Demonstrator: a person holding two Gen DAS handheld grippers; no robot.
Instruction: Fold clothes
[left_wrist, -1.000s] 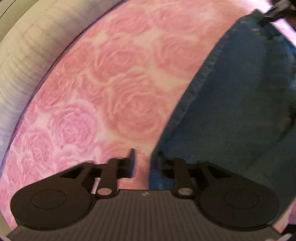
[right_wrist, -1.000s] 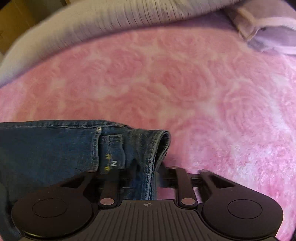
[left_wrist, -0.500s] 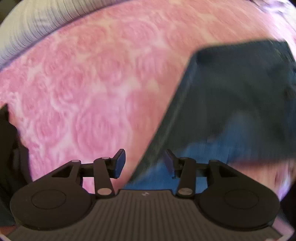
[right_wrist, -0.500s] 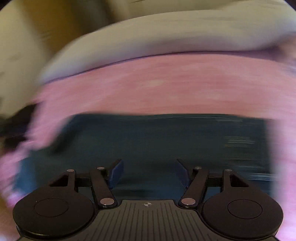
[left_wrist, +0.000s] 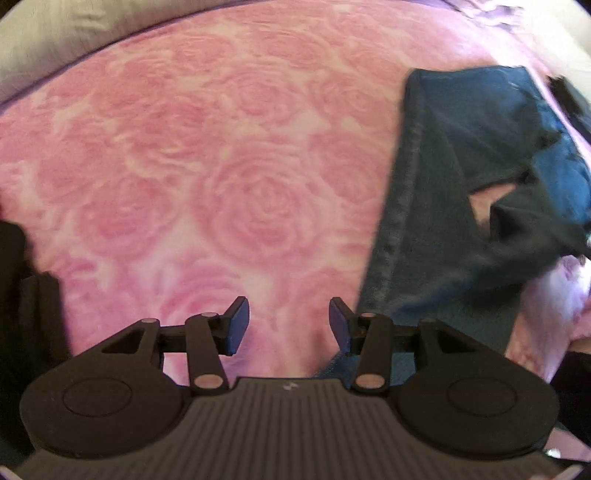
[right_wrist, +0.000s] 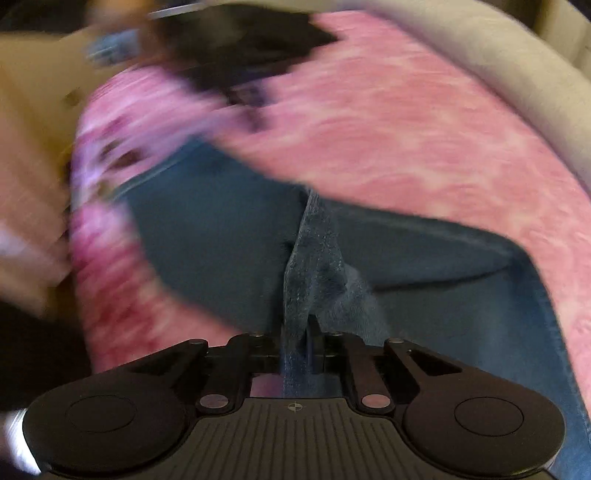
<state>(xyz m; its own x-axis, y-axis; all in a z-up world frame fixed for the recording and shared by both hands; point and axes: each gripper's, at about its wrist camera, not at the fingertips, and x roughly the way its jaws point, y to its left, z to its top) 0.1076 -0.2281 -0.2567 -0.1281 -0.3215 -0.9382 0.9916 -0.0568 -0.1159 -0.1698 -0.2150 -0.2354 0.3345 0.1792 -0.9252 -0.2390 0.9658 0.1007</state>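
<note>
While the right gripper (right_wrist: 295, 343) has its jaws clamped on a bunched ridge of the jeans (right_wrist: 314, 258), the left gripper (left_wrist: 288, 325) stands wide apart, empty. Jeans lie part-doubled on the pink blanket (left_wrist: 221, 184). Risk: one-sided pull skews the fold.

A home bedroom: a pink rose-patterned blanket (left_wrist: 229, 177) covers a bed, with a grey ribbed cover (left_wrist: 55, 40) bunched along the blanket's far edge.

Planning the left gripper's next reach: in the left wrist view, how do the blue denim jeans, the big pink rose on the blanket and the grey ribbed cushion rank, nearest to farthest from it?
1. Blue denim jeans: beside the open left gripper's right finger.
2. Big pink rose: straight ahead, mid-blanket.
3. Grey ribbed cushion: far upper left, beyond the blanket's edge.
</note>
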